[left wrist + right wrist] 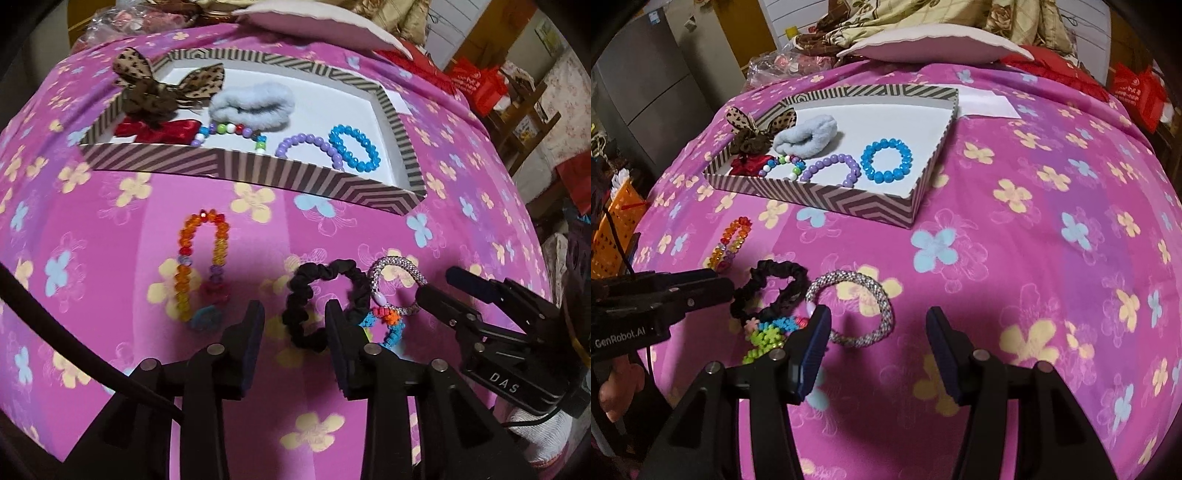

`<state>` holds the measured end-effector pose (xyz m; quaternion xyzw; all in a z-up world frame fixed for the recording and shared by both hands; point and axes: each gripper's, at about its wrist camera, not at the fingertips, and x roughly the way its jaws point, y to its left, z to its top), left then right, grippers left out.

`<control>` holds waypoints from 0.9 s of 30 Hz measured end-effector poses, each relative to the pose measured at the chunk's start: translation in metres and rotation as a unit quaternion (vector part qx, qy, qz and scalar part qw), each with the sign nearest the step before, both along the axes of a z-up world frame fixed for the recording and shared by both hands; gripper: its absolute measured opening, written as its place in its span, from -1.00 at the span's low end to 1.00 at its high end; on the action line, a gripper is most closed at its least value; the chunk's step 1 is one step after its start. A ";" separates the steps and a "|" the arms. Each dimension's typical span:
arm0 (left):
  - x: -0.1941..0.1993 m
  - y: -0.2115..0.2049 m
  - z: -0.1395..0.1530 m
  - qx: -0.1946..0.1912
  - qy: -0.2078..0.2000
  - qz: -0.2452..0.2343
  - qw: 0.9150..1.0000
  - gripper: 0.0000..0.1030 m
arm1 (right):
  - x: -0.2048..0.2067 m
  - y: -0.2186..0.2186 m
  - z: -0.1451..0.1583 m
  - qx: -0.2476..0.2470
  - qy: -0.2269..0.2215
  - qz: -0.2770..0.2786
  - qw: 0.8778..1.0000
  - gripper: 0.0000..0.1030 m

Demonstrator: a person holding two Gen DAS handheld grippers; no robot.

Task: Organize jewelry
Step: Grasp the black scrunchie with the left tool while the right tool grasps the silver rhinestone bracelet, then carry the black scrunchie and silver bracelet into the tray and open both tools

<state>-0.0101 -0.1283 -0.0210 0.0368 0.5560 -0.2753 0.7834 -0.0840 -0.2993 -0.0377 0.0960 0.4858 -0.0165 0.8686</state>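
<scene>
The left gripper (295,328) is hanging low over the pink flowered bedspread (129,369) with its two fingers spread apart, holding nothing. Its right finger is sitting just in front of the black scrunchie (317,295), and I cannot tell if it is touching it. The right gripper (877,339) is spread wide too, and it is empty. Its left finger is sitting in front of the near edge of the sparkly silver bracelet (864,306), which is lying flat between the two fingers.

Four things are lying loose on the bedspread: one orange bead bracelet (201,266), one black scrunchie, one sparkly silver bracelet and one bright flower-bead bracelet (772,332). The last three are crowding together and overlapping, while the orange one is lying apart from them.

Farther back, one striped box (827,201) is sitting open. Inside it are six things: one blue bead bracelet (886,160), one purple bead bracelet (831,170), one many-colored bead bracelet (783,166), one fluffy pale scrunchie (807,138), one red bow (750,164) and one leopard-spot bow (757,129), which is leaning over the box's left wall.
</scene>
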 end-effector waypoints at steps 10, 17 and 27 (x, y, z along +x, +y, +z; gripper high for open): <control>0.007 -0.017 -0.012 0.038 -0.017 -0.024 0.999 0.07 | 0.009 0.002 -0.011 -0.024 0.003 0.012 1.000 0.07; 0.007 -0.023 -0.016 0.057 -0.036 -0.028 0.997 0.06 | 0.010 0.004 -0.013 -0.054 -0.006 0.020 0.998 -0.33; 0.009 -0.013 0.002 0.033 -0.053 -0.015 0.998 -0.48 | -0.001 -0.003 0.002 -0.040 -0.031 0.024 0.998 -0.86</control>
